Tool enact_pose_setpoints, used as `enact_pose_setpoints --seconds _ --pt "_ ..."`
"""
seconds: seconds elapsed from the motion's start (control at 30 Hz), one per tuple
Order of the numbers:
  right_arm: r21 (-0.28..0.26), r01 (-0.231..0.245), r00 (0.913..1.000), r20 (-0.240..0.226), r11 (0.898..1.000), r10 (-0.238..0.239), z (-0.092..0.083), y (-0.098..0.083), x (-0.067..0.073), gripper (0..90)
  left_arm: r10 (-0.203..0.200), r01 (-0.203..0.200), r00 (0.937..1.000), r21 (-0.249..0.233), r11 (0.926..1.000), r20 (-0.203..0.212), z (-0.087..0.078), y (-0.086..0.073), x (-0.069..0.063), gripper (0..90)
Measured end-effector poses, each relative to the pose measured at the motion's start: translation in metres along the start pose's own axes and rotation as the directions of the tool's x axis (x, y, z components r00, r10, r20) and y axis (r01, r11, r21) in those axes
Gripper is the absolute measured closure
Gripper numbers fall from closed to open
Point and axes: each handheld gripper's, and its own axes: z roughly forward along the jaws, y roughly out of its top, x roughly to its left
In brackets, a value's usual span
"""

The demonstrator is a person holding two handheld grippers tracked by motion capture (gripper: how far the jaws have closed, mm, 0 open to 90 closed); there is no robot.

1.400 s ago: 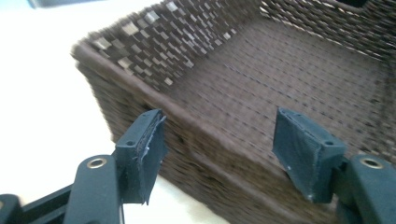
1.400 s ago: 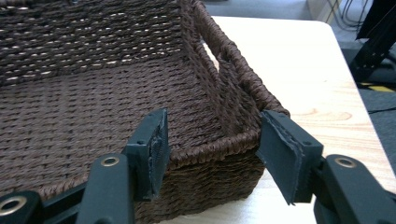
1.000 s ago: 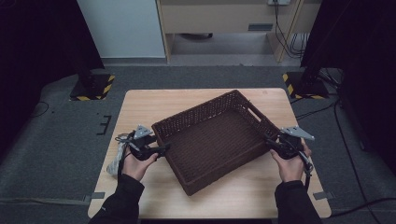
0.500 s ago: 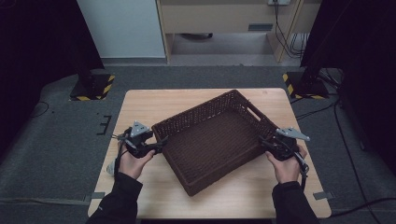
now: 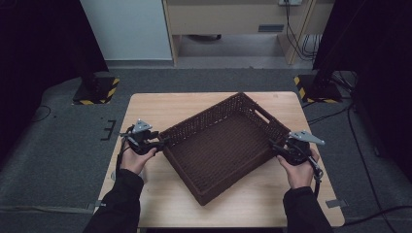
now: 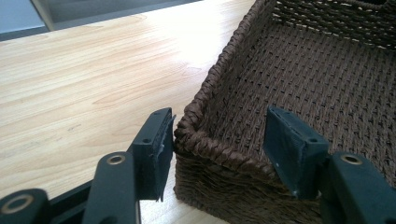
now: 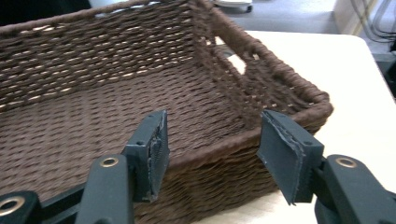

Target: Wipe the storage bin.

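1. The rectangular dark-brown woven wicker basket (image 5: 224, 145) lies askew on the pale wooden table (image 5: 160, 104), between the two grippers.
2. Left gripper (image 6: 217, 144): its jaws have just been closing and straddle the basket's corner rim (one pad touching the outside weave, the other apart inside).
3. Right gripper (image 7: 212, 149): jaws wide, astride the rim near the handle slot, not pressing.

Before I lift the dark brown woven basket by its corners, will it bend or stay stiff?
The dark brown woven basket probably stays fairly stiff: its braided rim looks thick. It holds nothing, so it is likely light. The rough weave should not slip easily.
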Motion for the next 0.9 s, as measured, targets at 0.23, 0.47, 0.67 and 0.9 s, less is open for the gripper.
enact_pose_setpoints --seconds 0.23,0.47,0.67,0.9 --pt "0.034 0.024 0.9994 -0.025 0.999 -0.023 0.002 -0.003 0.016 43.5 0.019 -0.019 0.9997 0.009 0.9998 0.015 -0.011 -0.003 -0.009 43.7" --pt "0.022 0.04 0.9992 -0.004 0.999 -0.04 0.008 -0.003 0.015 47.6 -0.005 0.005 0.9996 0.012 0.9999 0.028 -0.004 -0.001 0.0 53.2" --pt "0.01 0.055 0.9983 0.018 0.998 -0.055 0.018 0.001 0.012 48.9 0.032 -0.034 0.9982 0.027 0.9991 0.05 -0.004 -0.005 -0.01 62.3" --pt "0.019 0.048 0.9984 -0.033 0.999 -0.047 0.008 -0.001 0.025 45.1 0.012 -0.014 0.998 0.031 0.9994 0.061 -0.014 -0.014 -0.02 62.3"
